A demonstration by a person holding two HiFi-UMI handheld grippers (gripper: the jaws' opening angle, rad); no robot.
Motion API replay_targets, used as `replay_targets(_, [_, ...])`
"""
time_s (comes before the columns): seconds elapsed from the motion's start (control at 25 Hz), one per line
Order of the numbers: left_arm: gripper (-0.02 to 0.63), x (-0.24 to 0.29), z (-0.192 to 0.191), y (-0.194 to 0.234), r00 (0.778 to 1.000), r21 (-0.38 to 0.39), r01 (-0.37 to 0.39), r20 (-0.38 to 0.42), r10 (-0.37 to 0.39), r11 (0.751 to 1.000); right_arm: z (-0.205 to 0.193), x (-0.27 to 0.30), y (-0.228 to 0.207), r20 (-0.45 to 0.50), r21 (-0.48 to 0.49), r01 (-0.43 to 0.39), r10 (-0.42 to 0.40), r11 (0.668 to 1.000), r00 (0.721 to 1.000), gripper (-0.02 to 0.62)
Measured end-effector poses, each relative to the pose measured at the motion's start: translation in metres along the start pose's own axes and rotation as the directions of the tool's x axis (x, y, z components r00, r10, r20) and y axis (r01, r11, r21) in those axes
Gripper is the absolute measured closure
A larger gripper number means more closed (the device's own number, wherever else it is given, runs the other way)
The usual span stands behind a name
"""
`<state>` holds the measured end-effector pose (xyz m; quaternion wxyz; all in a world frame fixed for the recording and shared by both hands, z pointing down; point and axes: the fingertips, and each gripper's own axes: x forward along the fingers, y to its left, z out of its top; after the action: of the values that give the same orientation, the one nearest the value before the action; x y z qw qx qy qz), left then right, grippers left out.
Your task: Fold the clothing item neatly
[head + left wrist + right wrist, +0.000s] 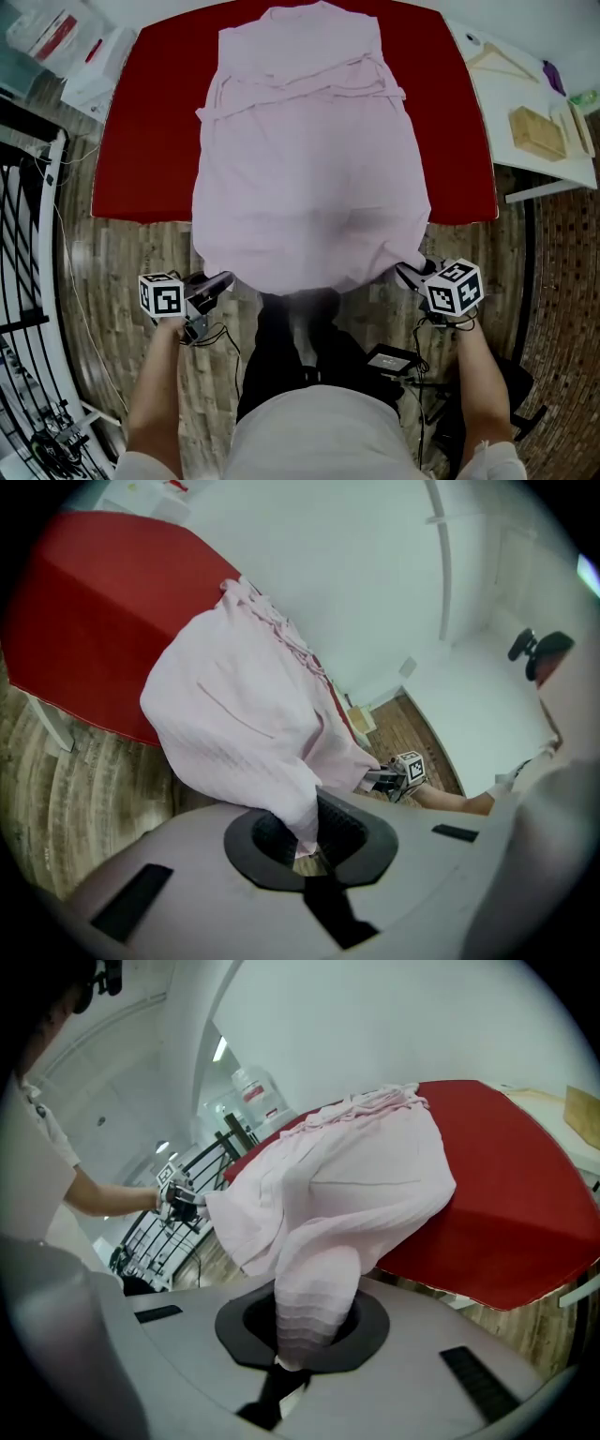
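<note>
The left hand-held gripper (223, 279) at 7 o'clock and right hand-held gripper (405, 274) at 5 o'clock each pinch a near corner of the pink garment (309, 178), which is spread on the red tabletop (150, 141) toward 12 o'clock, seemingly ready for folding over.

A red table (141, 141) stands on a wood-plank floor (112, 262). Just beside it on the right is a white table (502, 103) bearing a wooden block (537, 133) and a hanger (500, 62). At the left, a black metal rack (23, 234) stands near a white shelf (94, 80) with boxes on it. The walls (375, 574) are plain white, and a ceiling lamp (219, 1050) glows far off.
</note>
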<state>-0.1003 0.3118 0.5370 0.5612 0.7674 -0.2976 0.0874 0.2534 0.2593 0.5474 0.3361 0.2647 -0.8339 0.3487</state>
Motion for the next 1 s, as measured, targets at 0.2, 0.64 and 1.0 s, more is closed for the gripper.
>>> replay_targets(0.2, [0.595, -0.018, 0.017, -0.021, 0.999, -0.011, 0.029, 0.015, -0.029, 1.000, 0.019, -0.025, 0.002, 0.029, 0.023, -0.013, 0.012, 1.000, 1.000, 0.575])
replay_targets(0.64, [0.595, -0.051, 0.059, -0.069, 0.993, 0.024, 0.108, 0.044, -0.109, 0.994, 0.066, -0.067, 0.006, 0.077, 0.026, -0.067, 0.064, 0.997, 0.995, 0.575])
replay_targets(1.0, [0.595, -0.067, 0.137, -0.131, 0.973, 0.150, 0.181, 0.116, -0.199, 0.972, 0.167, -0.098, 0.027, 0.157, -0.019, -0.136, 0.137, 0.991, 0.978, 0.575])
